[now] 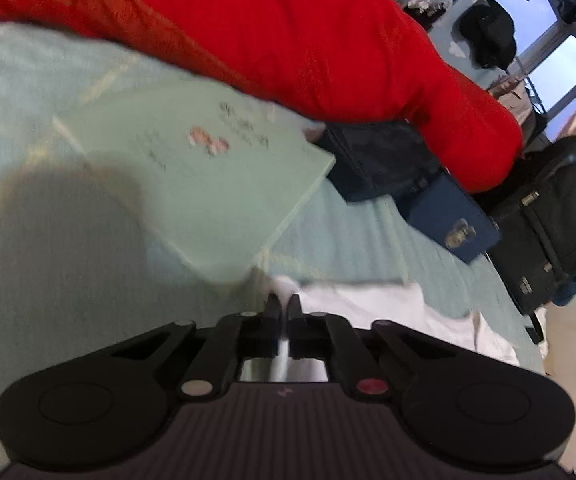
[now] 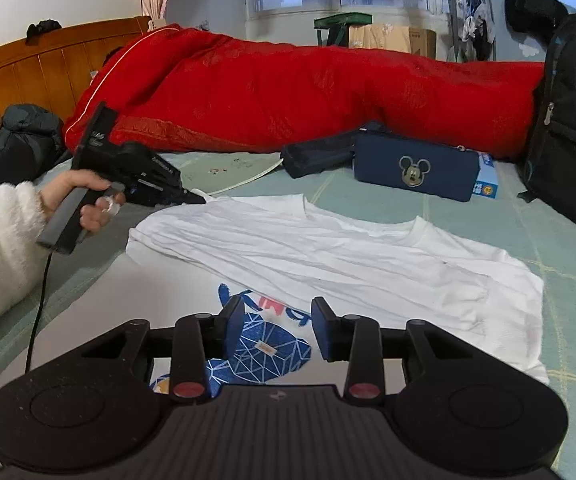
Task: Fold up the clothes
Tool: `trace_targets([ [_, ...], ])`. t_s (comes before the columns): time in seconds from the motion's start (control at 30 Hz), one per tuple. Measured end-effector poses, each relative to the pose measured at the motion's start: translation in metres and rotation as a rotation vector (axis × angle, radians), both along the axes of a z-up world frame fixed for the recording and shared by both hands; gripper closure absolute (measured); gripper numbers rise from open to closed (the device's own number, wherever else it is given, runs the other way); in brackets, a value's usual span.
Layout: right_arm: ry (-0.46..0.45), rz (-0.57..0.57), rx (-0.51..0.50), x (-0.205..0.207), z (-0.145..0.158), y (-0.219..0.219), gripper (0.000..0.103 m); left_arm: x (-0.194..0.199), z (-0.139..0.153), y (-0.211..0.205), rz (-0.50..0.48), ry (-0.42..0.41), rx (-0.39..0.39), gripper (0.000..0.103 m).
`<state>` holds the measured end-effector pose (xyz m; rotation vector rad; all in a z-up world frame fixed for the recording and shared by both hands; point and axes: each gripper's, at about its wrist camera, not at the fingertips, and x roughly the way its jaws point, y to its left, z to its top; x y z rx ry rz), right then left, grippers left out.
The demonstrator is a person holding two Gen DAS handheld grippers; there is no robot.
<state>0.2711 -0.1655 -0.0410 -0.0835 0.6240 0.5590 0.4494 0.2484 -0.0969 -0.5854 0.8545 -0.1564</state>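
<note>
A white T-shirt [image 2: 328, 256] with a blue print lay partly folded on the pale green bedsheet [image 2: 528, 208]. The left gripper [image 1: 284, 308], held in a white-sleeved hand [image 2: 84, 200], was clamped on the shirt's far corner; the right gripper [image 2: 278, 320] hovered over the print, jaws partly apart and empty.

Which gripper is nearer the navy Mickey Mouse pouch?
Left. The left gripper pinches the white T-shirt at its far edge, short of the pouch; the right gripper hovers over the shirt's near side.
</note>
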Motion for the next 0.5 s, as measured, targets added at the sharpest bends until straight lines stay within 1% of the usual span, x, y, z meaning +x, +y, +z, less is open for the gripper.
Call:
trace_targets([
  [0.07, -0.001, -0.008, 0.004, -0.002, 0.0, -0.003, 0.056, 0.008, 0.001, 0.0, -0.006, 0.018, 0.022, 0.102],
  [0.1, -0.001, -0.012, 0.004, -0.004, 0.001, -0.005, 0.055, 0.005, 0.003, -0.002, -0.016, 0.013, 0.051, 0.102],
  [0.13, -0.002, -0.016, 0.005, -0.005, 0.001, -0.006, 0.054, 0.0, 0.007, -0.005, -0.027, -0.001, 0.085, 0.101],
  [0.17, -0.002, -0.016, 0.004, -0.007, 0.002, -0.007, 0.052, -0.006, 0.01, -0.007, -0.037, -0.015, 0.113, 0.097],
  [0.27, -0.008, -0.01, 0.008, -0.012, 0.006, -0.009, 0.049, -0.026, 0.023, -0.004, -0.031, -0.049, 0.156, 0.093],
  [0.33, -0.017, -0.003, 0.01, -0.017, 0.009, -0.009, 0.048, -0.042, 0.035, -0.01, -0.053, -0.09, 0.205, 0.093],
  [0.4, -0.03, 0.005, 0.007, -0.022, 0.01, -0.007, 0.045, -0.056, 0.044, -0.017, -0.097, -0.135, 0.212, 0.092],
  [0.47, -0.035, 0.011, 0.003, -0.026, 0.01, -0.004, 0.044, -0.065, 0.046, -0.025, -0.15, -0.172, 0.193, 0.086],
  [0.5, -0.033, 0.011, 0.005, -0.028, 0.01, -0.004, 0.044, -0.069, 0.042, -0.031, -0.179, -0.165, 0.197, 0.085],
])
